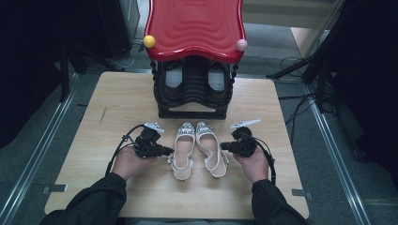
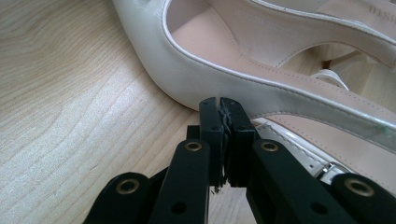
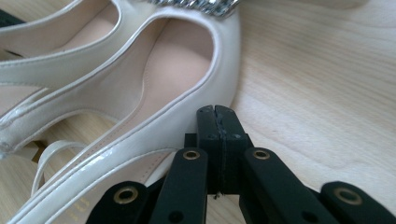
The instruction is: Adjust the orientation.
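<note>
Two white slingback shoes with jewelled toes lie side by side, toes away from me, in the middle of the wooden table. My left gripper (image 1: 168,151) points at the outer side of the left shoe (image 1: 183,149). In the left gripper view its jaws are shut with nothing between them, and the tips (image 2: 219,101) are right against the shoe's white side (image 2: 196,79). My right gripper (image 1: 224,146) points at the outer side of the right shoe (image 1: 211,149). Its jaws are shut and empty too, with the tips (image 3: 217,110) at the shoe's edge (image 3: 154,116).
A black shoe rack (image 1: 193,91) with a wavy red top (image 1: 195,26) stands at the table's far edge, a pair of shoes (image 1: 173,77) inside it. Bare wood (image 1: 117,103) lies to either side. Cables trail from both grippers toward my hands.
</note>
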Available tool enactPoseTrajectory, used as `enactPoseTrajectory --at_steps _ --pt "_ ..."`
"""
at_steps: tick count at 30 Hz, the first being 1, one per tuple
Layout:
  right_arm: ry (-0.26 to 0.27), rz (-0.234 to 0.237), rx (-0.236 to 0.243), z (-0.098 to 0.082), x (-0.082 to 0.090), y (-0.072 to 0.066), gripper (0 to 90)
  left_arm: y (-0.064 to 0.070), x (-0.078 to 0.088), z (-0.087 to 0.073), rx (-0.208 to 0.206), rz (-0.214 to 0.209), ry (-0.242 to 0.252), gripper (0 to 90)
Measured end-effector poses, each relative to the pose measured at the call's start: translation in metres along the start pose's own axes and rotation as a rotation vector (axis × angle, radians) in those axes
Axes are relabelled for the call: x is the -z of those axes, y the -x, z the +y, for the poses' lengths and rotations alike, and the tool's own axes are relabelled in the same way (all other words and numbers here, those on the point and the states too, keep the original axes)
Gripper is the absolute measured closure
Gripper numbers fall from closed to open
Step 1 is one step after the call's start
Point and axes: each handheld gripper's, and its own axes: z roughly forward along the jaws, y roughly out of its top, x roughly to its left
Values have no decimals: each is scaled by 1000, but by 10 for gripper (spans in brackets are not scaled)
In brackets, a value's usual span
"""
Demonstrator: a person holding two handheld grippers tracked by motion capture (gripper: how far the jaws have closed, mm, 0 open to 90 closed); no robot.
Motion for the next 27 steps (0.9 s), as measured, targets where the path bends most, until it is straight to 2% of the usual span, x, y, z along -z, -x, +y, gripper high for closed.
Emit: enactPoseTrajectory --at_steps 2,11,15,27 --pt "-1 -12 2 0 -1 -2 900 1 0 0 2 -4 2 882" --pt "0 3 -12 -1 -4 -5 900 10 -5 1 -23 -31 -26 873" --pt "4 11 -15 0 -6 -8 900 13 -7 1 -28 -37 -23 874" --pt "28 -13 -9 2 -12 -14 900 13 -9 1 -9 -47 -14 881"
